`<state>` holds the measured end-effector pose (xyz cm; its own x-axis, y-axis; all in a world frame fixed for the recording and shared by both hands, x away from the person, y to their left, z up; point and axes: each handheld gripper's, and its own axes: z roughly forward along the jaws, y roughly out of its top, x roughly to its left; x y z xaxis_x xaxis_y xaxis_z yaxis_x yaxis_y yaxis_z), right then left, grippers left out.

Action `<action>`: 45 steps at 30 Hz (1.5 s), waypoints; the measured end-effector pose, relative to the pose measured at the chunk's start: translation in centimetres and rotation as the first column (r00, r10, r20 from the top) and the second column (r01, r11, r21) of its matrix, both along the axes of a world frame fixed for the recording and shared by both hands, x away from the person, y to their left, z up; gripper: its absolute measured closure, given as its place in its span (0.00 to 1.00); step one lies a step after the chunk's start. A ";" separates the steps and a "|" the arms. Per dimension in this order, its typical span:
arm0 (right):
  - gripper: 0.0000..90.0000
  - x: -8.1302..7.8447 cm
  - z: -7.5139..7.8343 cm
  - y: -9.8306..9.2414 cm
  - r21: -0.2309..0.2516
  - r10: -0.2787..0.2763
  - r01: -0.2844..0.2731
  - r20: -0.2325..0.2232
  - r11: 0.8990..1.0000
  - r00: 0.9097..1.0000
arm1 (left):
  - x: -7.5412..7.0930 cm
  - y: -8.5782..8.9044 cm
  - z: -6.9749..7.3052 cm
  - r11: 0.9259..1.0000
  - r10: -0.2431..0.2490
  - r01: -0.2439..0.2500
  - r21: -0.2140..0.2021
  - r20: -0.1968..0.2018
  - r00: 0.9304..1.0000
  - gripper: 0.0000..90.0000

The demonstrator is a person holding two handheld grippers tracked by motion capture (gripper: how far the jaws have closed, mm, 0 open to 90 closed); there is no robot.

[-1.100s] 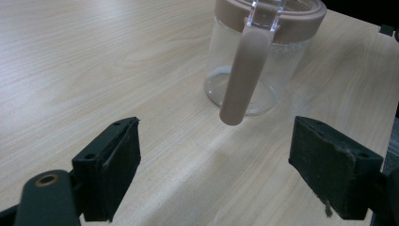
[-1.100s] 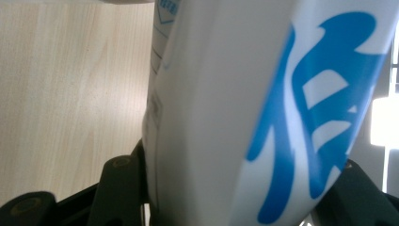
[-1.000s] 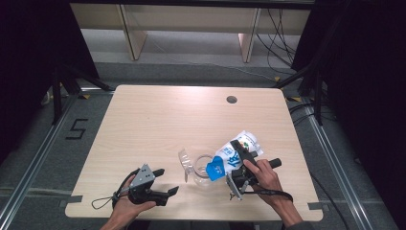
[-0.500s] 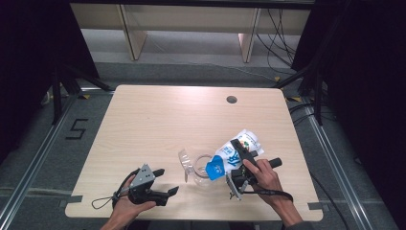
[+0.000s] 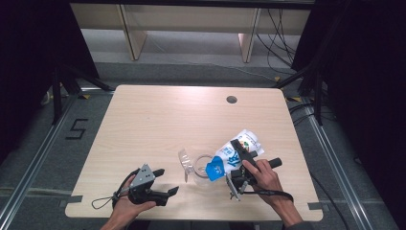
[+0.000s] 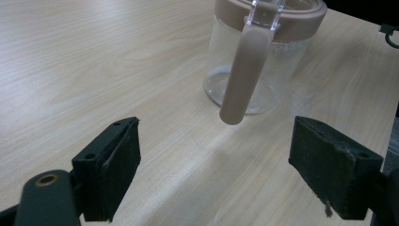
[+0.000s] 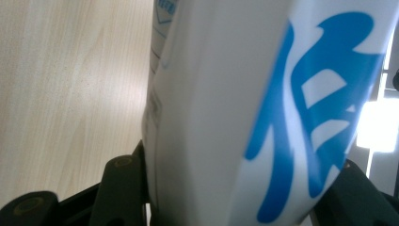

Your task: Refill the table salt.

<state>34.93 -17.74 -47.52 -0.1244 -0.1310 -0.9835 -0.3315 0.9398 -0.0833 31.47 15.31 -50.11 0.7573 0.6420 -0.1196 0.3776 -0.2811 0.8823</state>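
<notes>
- The left gripper [image 5: 167, 184] is held low in the left hand [image 5: 129, 206], its jaws spread wide, nothing between them.
- The right gripper [image 5: 238, 160] is clamped, tilted, in the right hand [image 5: 263, 177].

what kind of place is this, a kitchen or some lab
Most likely a lab or recording setup, not a kitchen: a bare wooden table with a cable hole, floor rails, black curtains, loose cables.

High view: looks from above the near edge of the table [image 5: 158, 115], forward and down, far off.
Left gripper view: sits low over the table, facing the glass jar [image 6: 263, 56] from close by.
Right gripper view: pressed up against the white carton [image 7: 244, 117], table at its left.
Shared: jar [image 5: 201, 165] and carton [image 5: 234, 155] on the table.
</notes>
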 end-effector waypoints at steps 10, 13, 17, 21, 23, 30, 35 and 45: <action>0.55 -0.1 0.0 0.1 -0.037 -0.011 0.011 0.013 0.999 1.000 | 0.0 0.0 0.0 1.000 0.000 0.000 0.001 -0.001 1.000 0.18; 0.55 0.1 0.1 0.1 -0.057 0.020 -0.018 0.024 0.998 1.000 | 0.0 0.0 0.0 1.000 -0.003 0.003 0.001 0.001 1.000 0.18; 0.55 0.1 -0.1 0.0 -0.045 0.008 -0.007 0.015 0.999 1.000 | 0.0 0.0 0.0 1.000 -0.004 0.004 0.000 0.000 1.000 0.18; 0.55 0.1 -0.1 0.1 -0.047 0.003 -0.003 0.015 0.999 1.000 | 0.0 0.0 0.0 1.000 -0.003 0.003 0.000 0.002 1.000 0.18; 0.55 0.1 -0.2 0.0 -0.046 0.007 -0.006 0.025 0.999 1.000 | 0.0 0.0 0.0 1.000 -0.003 0.003 0.001 0.002 1.000 0.18; 0.55 0.0 -0.1 0.1 -0.058 -0.002 0.003 0.031 0.998 1.000 | 0.0 0.0 0.0 1.000 0.000 0.000 0.000 0.000 1.000 0.18; 0.55 0.1 0.0 0.1 -0.075 0.028 -0.024 0.054 0.997 0.998 | 0.0 0.0 0.0 1.000 0.001 -0.001 0.000 0.000 1.000 0.18; 0.56 0.0 -0.2 0.0 -0.047 0.003 -0.001 0.040 0.999 0.999 | 0.0 0.0 0.0 1.000 -0.002 0.002 0.002 0.001 1.000 0.18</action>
<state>34.90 -17.73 -47.77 -0.0850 -0.1772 -0.9805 -0.3288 0.9339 -0.1402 31.46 15.31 -50.11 0.7588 0.6407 -0.1175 0.3759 -0.2833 0.8823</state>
